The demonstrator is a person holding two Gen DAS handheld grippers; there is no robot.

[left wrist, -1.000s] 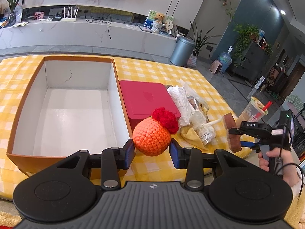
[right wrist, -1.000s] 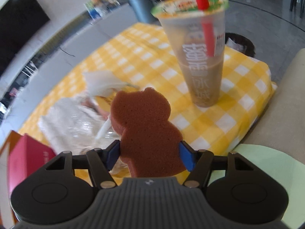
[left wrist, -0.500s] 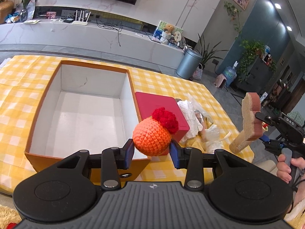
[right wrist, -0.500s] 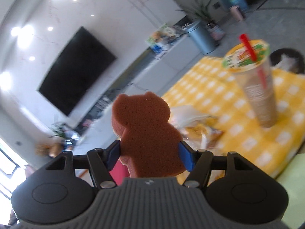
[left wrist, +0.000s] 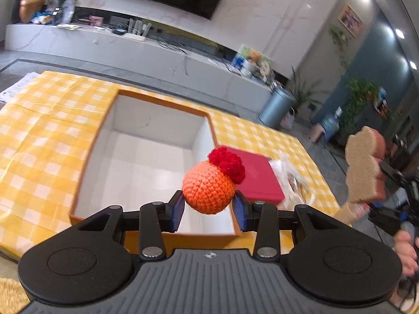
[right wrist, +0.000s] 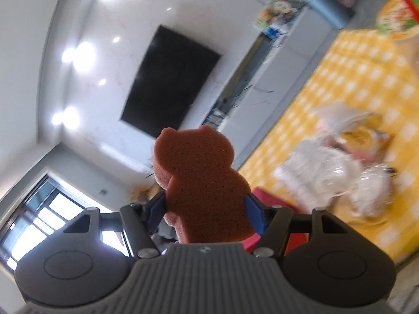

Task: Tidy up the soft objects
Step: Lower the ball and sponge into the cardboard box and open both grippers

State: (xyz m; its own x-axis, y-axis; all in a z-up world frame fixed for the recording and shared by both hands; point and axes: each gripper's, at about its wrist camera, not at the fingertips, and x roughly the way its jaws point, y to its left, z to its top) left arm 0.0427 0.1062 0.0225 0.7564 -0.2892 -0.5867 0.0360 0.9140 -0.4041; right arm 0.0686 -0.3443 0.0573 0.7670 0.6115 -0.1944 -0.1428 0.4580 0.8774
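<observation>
Here, left gripper [left wrist: 208, 207] jaws clamping crochet ball [left wrist: 208, 188], right gripper [right wrist: 205, 211] jaws clamping bear sponge [right wrist: 201, 191], writing unreadable

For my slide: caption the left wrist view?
Left gripper holds a crocheted ball above an open box.

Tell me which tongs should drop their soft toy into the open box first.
Left. The left tongs hold the crochet ball right at the open box, near its front wall. The right tongs, gripping the bear sponge, are off beyond the table's right edge.
</observation>
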